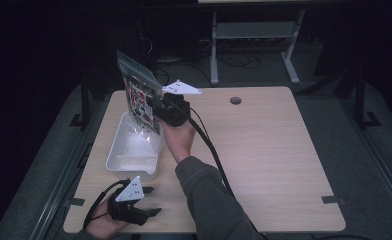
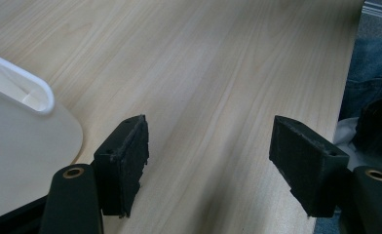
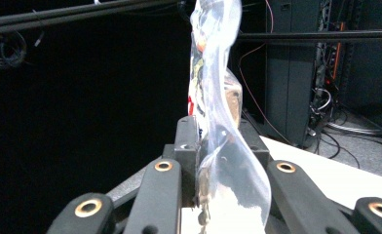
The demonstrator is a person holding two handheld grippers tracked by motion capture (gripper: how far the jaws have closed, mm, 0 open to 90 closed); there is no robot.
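The right claw (image 1: 151, 102) is clamped on a clear plastic bag (image 1: 140, 95) with a printed, colourful panel, holding it up off the worktop (image 1: 264, 150) at the far left part of the wooden surface. In the right gripper view the two black jaws are pressed together with the bag (image 3: 218, 97) pinched between them, its crinkled film rising tall and narrow above the claw (image 3: 199, 146) and some white contents showing low in it. From above, the bag hangs over the far end of a white rectangular tray (image 1: 115, 155), its lower edge reaching down into the tray, where something white lies heaped. The right hand (image 1: 178, 137) and a grey sleeve (image 1: 209, 200) reach in from the near edge. The left claw (image 1: 151, 200) rests low at the near left corner of the worktop, just this side of the tray, jaws spread wide with nothing between them; in the left gripper view bare wood (image 2: 203, 73) lies between its pads (image 2: 125, 161) and the tray's rounded white rim (image 2: 33, 87) sits beside the left one.
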